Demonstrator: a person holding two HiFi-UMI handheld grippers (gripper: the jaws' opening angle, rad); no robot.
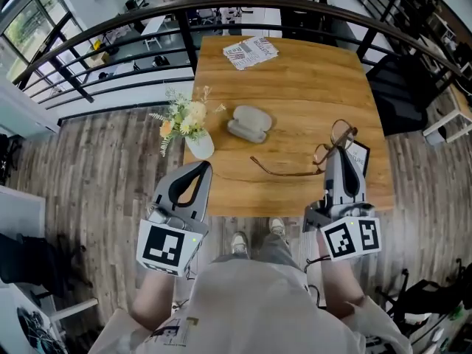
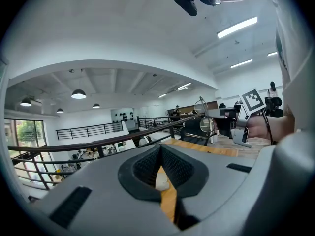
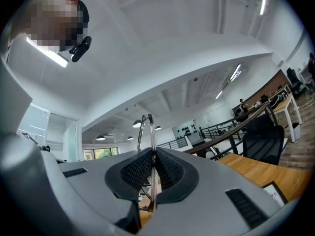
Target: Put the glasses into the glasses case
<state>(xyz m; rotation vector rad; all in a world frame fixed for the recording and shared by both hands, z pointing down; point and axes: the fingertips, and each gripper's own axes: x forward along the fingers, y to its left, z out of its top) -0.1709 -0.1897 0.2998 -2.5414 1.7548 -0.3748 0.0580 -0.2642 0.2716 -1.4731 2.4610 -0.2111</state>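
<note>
Head view: a square light-wood table stands against a dark metal railing, and on it lies a grey oval glasses case, just right of a small white vase of pale flowers and well apart from a folded printed paper at the far edge. The right gripper reaches over the table's near right corner and holds the thin brown wire-rimmed glasses by the frame, one temple arm trailing left toward the case; a black-framed card lies beside it. The left gripper hangs at the table's near left edge, just below the vase. Left gripper view: the left gripper has its dark ribbed pads meeting at the tips with nothing caught in them — only wood shows through the gap behind. Off to the right, the glasses are held up clear of the tabletop. Right gripper view: the right gripper is clamped on the glasses, whose thin rim stands up between the pads.
</note>
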